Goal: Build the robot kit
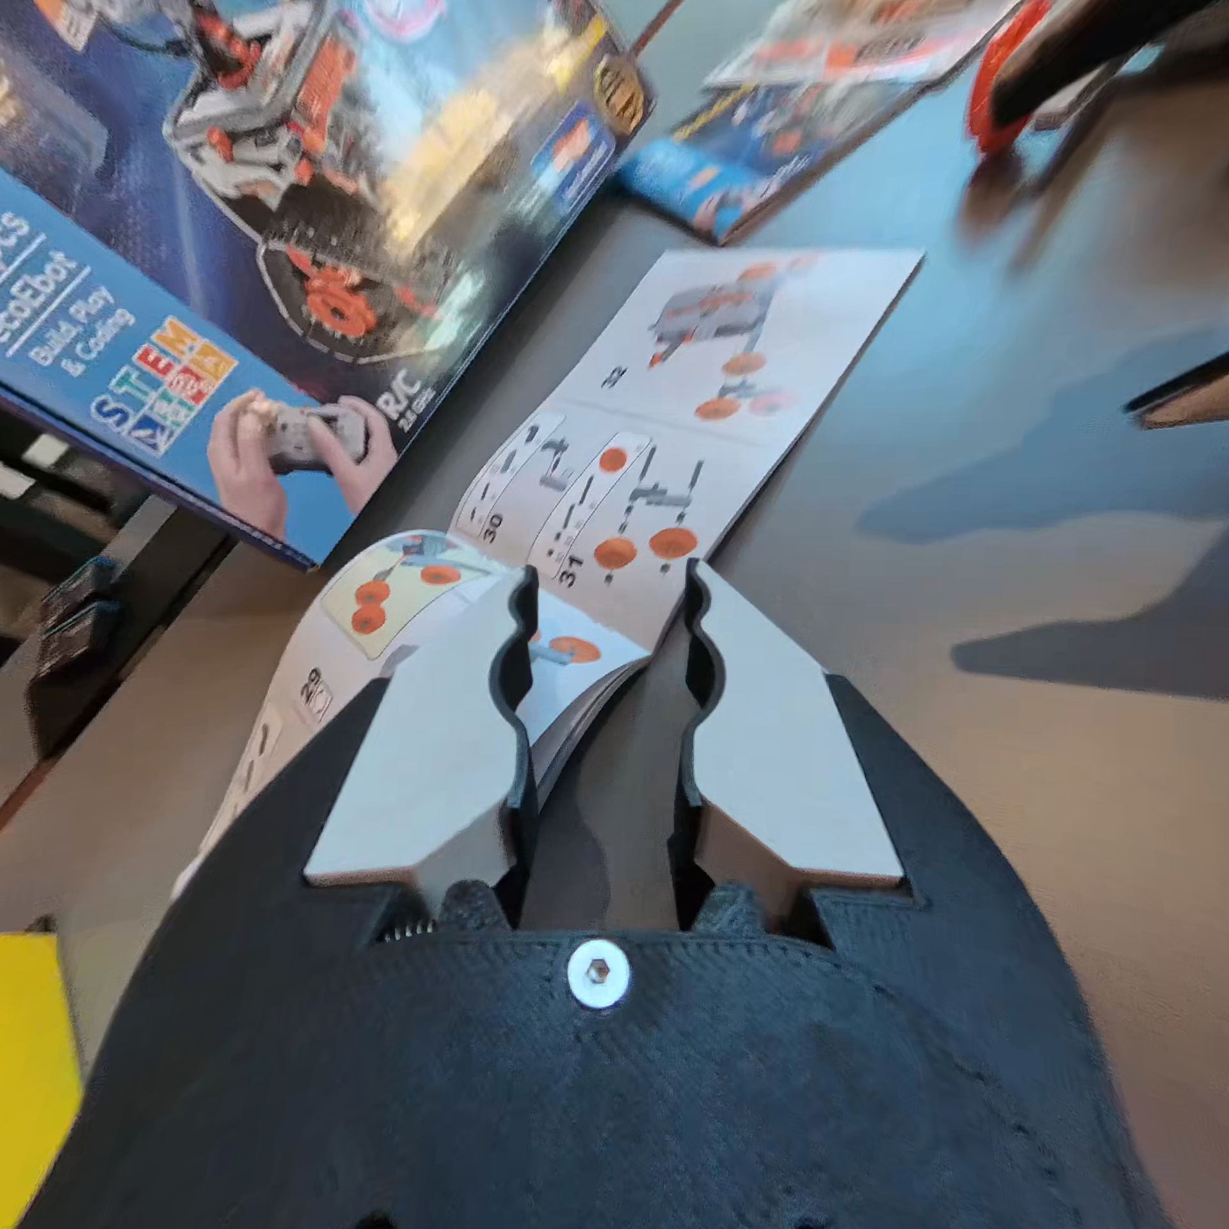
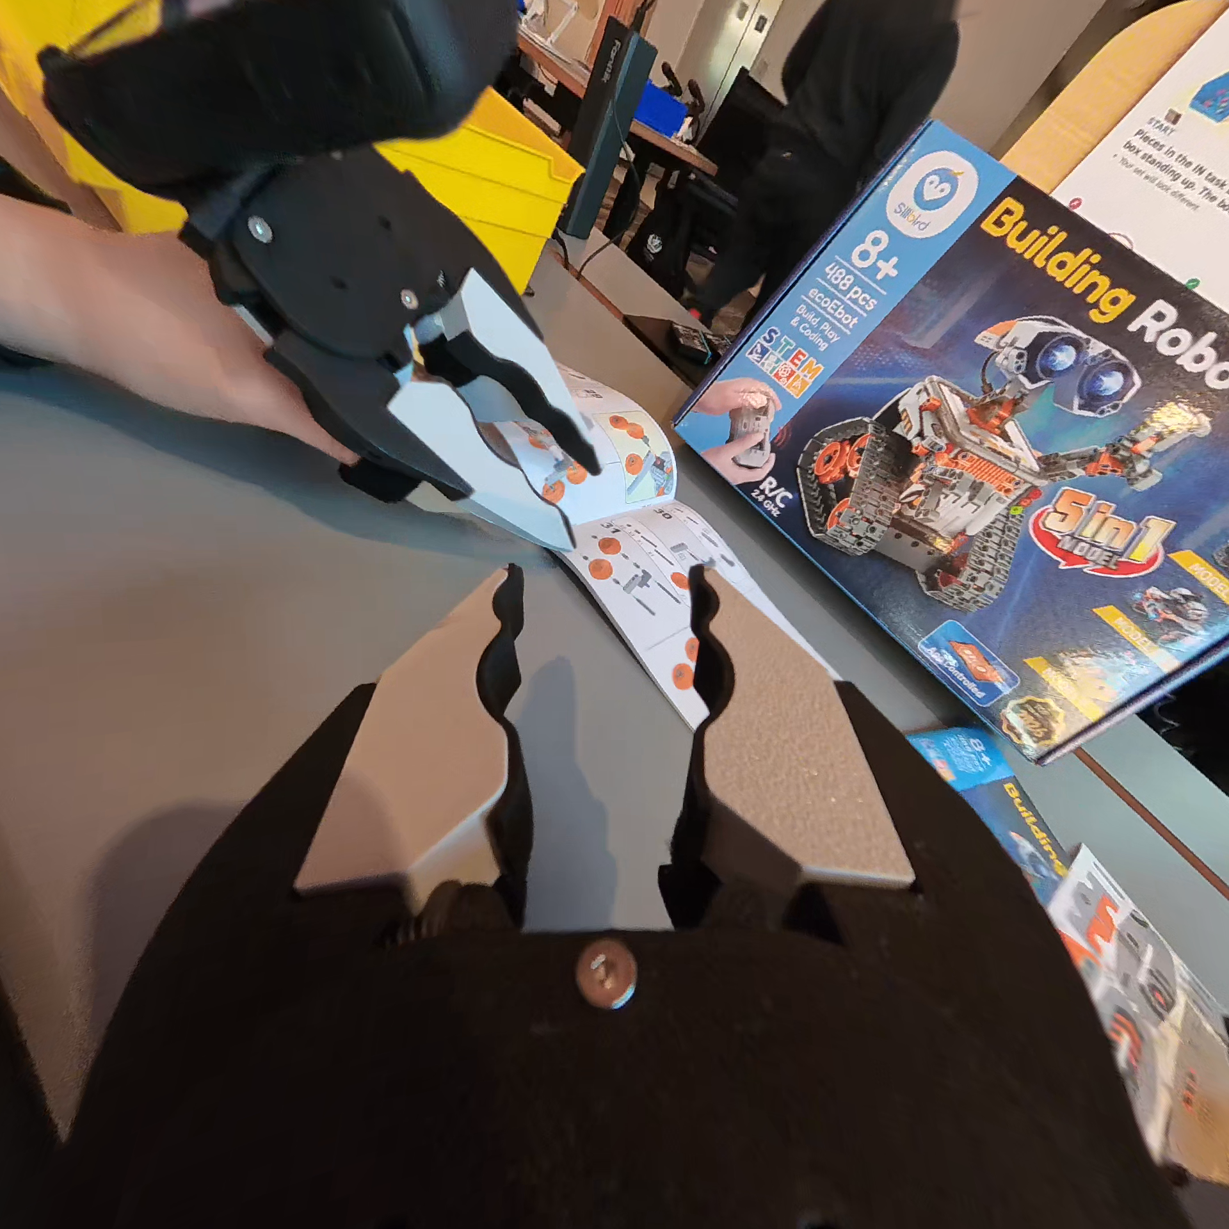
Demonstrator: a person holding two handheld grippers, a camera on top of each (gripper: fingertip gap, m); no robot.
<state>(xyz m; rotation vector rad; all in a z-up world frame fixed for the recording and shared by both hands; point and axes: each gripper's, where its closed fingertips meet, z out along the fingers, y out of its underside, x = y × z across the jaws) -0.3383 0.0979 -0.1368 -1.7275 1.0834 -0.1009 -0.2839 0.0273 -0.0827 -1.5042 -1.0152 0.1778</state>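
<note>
Nearest us, our right gripper (image 2: 602, 585) hovers above the grey worktop (image 2: 199, 632), fingers parted and empty. Beyond, our left gripper (image 1: 610, 578) straddles the open instruction booklet (image 1: 698, 412), fingers apart, one curled page (image 1: 372, 618) partly hidden. Farther back, the toy box (image 2: 997, 479) is cropped.

An instruction booklet (image 1: 698, 412) (image 2: 648, 585) is lying open on the grey desk (image 1: 997, 665) (image 2: 233, 598), white pages showing orange-wheeled diagrams, its left pages curling upward, the right side lying flat.
</note>
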